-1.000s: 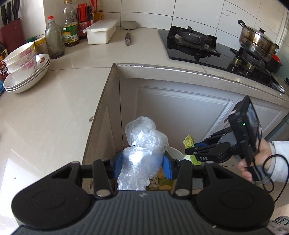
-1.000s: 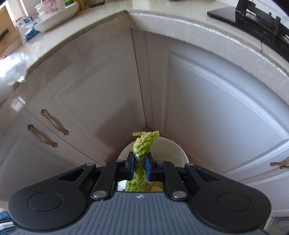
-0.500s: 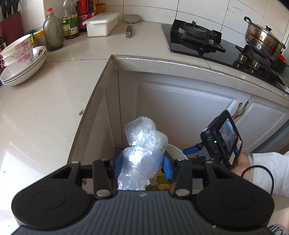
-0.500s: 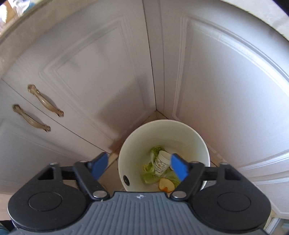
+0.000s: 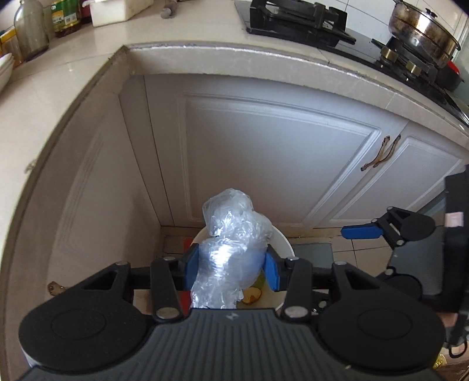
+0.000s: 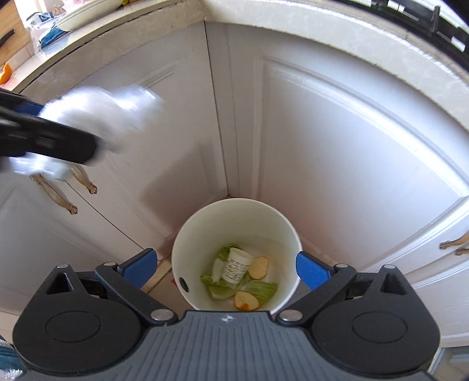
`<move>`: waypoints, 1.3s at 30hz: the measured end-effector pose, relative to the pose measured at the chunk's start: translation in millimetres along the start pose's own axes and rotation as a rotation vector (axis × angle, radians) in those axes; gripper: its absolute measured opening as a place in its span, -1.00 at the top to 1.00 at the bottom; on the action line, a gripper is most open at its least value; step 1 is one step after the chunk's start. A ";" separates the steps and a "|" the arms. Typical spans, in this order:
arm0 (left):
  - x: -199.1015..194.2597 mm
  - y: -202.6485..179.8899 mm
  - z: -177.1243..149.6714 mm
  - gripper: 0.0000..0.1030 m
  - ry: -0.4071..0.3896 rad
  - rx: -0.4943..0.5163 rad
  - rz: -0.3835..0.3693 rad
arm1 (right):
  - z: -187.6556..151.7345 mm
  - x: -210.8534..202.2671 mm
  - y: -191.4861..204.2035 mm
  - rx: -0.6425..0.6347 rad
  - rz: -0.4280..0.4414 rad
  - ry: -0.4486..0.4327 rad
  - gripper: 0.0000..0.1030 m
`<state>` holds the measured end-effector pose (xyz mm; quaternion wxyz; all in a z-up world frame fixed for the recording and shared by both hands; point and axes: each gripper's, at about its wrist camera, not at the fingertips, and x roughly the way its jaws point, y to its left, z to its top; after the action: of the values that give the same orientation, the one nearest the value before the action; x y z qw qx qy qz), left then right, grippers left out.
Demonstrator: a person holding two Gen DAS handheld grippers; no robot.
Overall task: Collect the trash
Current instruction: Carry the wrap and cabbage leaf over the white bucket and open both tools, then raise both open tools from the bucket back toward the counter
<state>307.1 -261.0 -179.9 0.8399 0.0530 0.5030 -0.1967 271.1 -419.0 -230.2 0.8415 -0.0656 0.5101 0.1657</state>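
My left gripper (image 5: pixel 231 266) is shut on a crumpled clear plastic bag (image 5: pixel 231 243) and holds it above the white trash bin (image 5: pixel 285 243) on the floor in the cabinet corner. In the right wrist view the bin (image 6: pixel 263 214) holds green leaves (image 6: pixel 261 288), a small white cup (image 6: pixel 237 265) and fruit peel pieces (image 6: pixel 244 299). My right gripper (image 6: pixel 225 265) is open and empty just above the bin's near rim. The left gripper and bag (image 6: pixel 96 117) appear blurred at the upper left there. The right gripper (image 5: pixel 363 231) shows at the right of the left wrist view.
White cabinet doors (image 6: pixel 337 164) with brass handles (image 6: pixel 82 178) close in behind the bin. The countertop (image 5: pixel 58 88) above carries bottles (image 5: pixel 30 29), a white box (image 5: pixel 117 10), a gas stove (image 5: pixel 296 20) and a steel pot (image 5: pixel 422 26).
My right gripper opened and dropped the green leaf into the bin. My left gripper has moved down and forward with the plastic bag, over the bin.
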 end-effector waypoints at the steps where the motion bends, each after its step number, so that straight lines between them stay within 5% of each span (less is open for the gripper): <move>1: 9.5 -2.4 0.4 0.14 0.012 0.005 -0.007 | -2.0 -2.9 -0.5 -0.003 -0.008 -0.005 -1.00; 9: 71.9 -26.4 6.2 0.12 0.083 0.010 -0.065 | -18.7 -22.4 -6.6 -0.014 -0.062 -0.019 -1.00; 13: 81.0 -36.5 11.5 -0.60 0.065 0.021 -0.078 | -23.2 -32.3 -12.9 -0.002 -0.082 -0.020 -1.00; 17: 75.9 -37.1 16.3 -0.62 0.049 0.016 -0.081 | -21.1 -36.3 -14.1 0.012 -0.091 -0.023 -1.00; 39: -91.4 24.6 15.7 -0.65 -0.182 -0.015 0.091 | 44.9 -82.3 33.6 -0.134 -0.039 -0.162 -1.00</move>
<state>291.5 -217.7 -95.7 0.8907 0.0516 0.4230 -0.1587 262.1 -392.4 -134.7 0.8768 -0.1180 0.4266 0.1879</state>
